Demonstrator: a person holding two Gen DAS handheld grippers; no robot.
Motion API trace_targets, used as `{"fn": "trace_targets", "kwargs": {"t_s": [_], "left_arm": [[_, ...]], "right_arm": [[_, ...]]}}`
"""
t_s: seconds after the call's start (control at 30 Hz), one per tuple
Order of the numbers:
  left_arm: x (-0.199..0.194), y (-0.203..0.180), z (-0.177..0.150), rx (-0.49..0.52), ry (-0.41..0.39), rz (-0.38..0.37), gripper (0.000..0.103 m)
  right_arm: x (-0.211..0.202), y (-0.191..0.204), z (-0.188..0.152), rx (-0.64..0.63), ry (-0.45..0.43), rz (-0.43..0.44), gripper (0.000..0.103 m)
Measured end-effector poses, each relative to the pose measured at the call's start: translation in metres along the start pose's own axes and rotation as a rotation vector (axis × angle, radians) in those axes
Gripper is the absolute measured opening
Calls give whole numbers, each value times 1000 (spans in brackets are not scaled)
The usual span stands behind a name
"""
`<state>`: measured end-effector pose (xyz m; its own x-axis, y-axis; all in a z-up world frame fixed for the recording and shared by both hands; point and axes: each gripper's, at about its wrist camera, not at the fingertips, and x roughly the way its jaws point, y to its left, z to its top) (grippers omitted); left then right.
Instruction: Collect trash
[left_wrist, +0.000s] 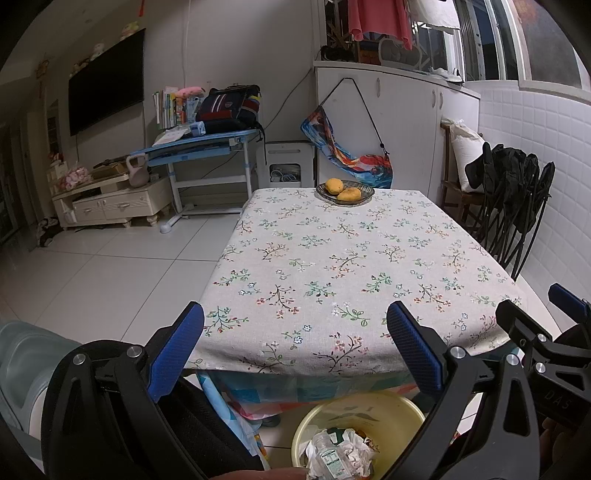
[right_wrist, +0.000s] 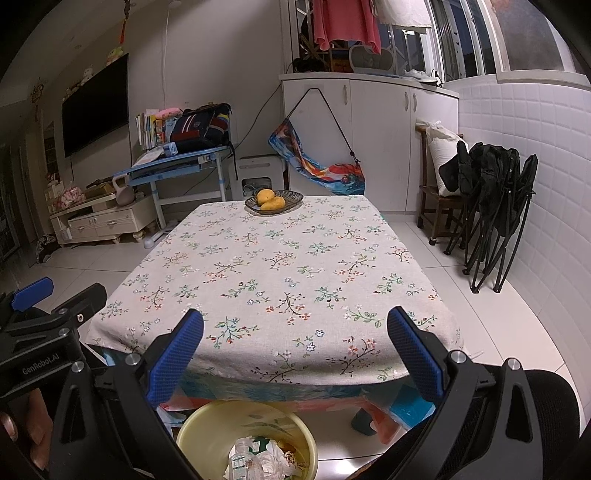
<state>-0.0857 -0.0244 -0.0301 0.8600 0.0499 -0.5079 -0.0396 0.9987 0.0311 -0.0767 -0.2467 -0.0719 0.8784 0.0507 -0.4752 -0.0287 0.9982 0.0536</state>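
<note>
Yellow bin on floor at table's near edge, holding plastic bottle and crumpled paper. Left gripper and right gripper above bin, jaws apart, empty. Dish with 2 fruits at table's far edge.

Counter: covered in matt woven cloth, floral print, slightly coarse weave. Basin: smooth yellow plastic with a dull sheen, holding crumpled white paper and a clear glossy plastic bottle. Left hand-held gripper and right hand-held gripper: matt black plastic frames, bright metal screw heads, fingers faced with blue pads of fine knurled texture. Floor: glossy white tile — light reflects off it. Dish: dark, glossy, ribbed; glass or glazed, cannot tell. Wall: white glazed tile.
</note>
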Motion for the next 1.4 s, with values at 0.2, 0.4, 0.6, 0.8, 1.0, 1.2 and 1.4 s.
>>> {"fn": "trace_targets", "kwargs": {"t_s": [0.2,0.4,0.6,0.8,1.0,1.2,1.4], "left_arm": [[0,0,-1,-1,0,0,96],[0,-1,-1,2,0,0,96],[1,0,-4,5,1,-1,96],[-1,0,-9,10,-28,8,96],[-2,-1,-11,35,-6,-46,96],[15,9,9,31,57,-66,96],[41,29,24,52,200,-90,96]], "right_arm": [[0,0,-1,-1,3,-1,95],[1,0,-1,-4,5,-2,95],[2,0,-2,-3,8,-2,95],[3,-1,-5,-4,12,-2,95],[5,-7,-5,24,20,4,95],[45,-24,23,73,83,-1,96],[98,-30,48,28,197,-18,96]]}}
